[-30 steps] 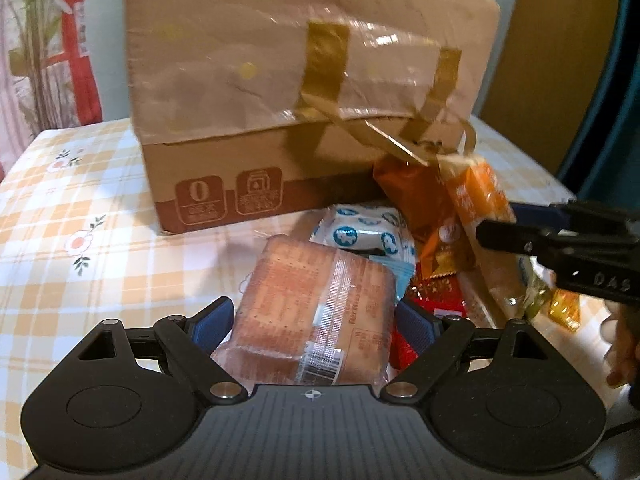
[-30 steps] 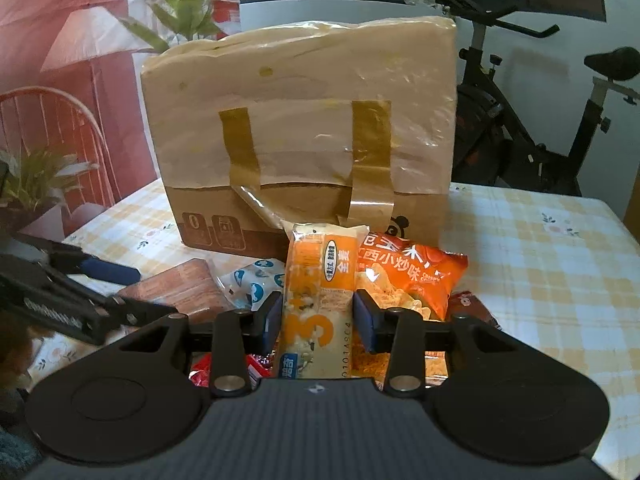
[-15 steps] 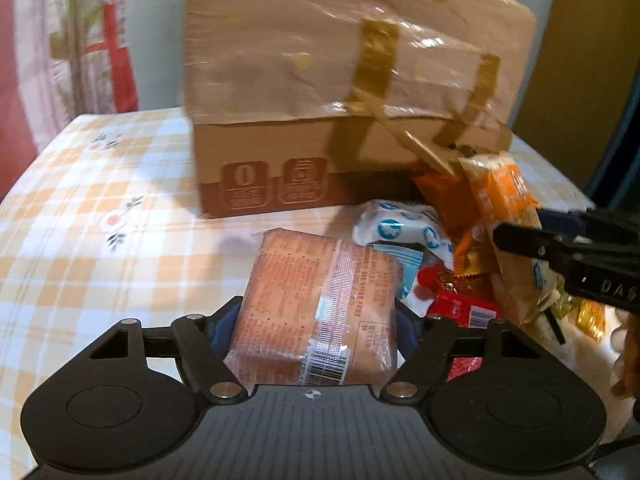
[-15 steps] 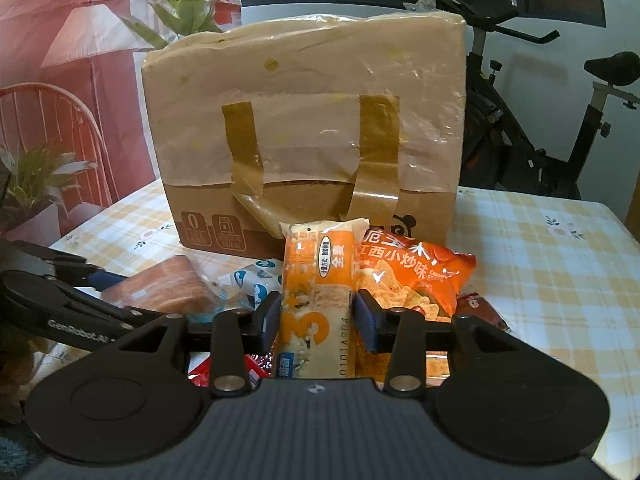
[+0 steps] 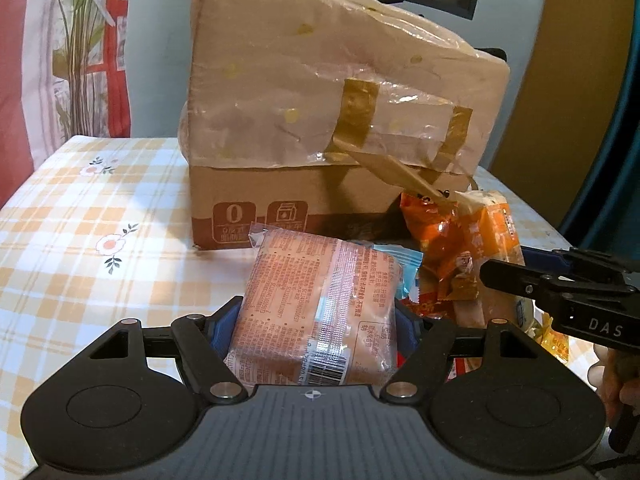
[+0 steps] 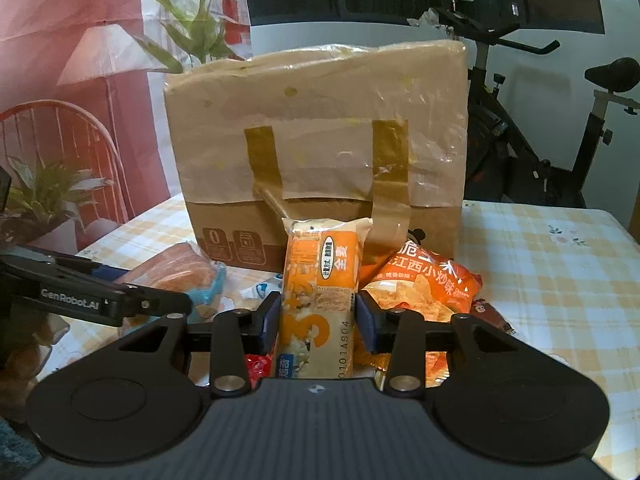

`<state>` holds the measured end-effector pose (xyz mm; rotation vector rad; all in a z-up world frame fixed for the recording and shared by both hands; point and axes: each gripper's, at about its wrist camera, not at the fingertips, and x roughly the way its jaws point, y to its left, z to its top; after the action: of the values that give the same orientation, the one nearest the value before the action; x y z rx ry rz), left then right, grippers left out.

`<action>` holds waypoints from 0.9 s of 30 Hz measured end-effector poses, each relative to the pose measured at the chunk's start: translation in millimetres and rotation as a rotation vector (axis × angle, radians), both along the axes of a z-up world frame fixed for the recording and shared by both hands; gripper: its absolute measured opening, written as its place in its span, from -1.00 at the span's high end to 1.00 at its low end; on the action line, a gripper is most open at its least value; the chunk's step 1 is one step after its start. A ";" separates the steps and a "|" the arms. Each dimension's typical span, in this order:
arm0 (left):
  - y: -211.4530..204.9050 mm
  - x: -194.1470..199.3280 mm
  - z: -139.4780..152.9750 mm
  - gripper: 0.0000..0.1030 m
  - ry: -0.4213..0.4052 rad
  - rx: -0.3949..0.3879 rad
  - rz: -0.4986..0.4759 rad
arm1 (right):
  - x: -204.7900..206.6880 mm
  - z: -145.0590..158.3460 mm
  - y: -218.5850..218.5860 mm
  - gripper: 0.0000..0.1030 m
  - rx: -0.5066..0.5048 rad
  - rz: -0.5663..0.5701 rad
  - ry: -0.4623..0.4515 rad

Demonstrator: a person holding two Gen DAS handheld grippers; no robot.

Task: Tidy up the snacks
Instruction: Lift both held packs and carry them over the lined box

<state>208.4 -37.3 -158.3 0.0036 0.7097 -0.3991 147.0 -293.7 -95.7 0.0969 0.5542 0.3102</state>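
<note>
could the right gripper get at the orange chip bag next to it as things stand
Probably not yet. The right gripper is shut on the tall orange-and-cream snack pack, so its fingers are occupied. The orange chip bag itself lies uncovered just to its right, in front of the cardboard box.

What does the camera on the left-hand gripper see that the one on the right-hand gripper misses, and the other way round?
Only the left wrist view shows the left gripper from behind, closed on the brown printed snack pack, and the flower prints on the checked tablecloth to the left of the box.

Only the right wrist view shows the right gripper from behind, gripping the tall orange snack pack, plus the exercise bike and red chair.

Both show the taped cardboard box, the orange chip bag, and each other's gripper from the side.
</note>
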 end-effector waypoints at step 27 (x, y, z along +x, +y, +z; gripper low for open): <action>0.9 7.5 161.0 -0.12 -0.396 -0.099 -0.111 | 27.1 97.9 -34.6 0.18 0.051 -0.049 -0.237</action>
<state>215.9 -36.4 2.7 0.0280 0.2997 -0.5216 174.1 -328.3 2.2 0.1208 0.3090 0.2836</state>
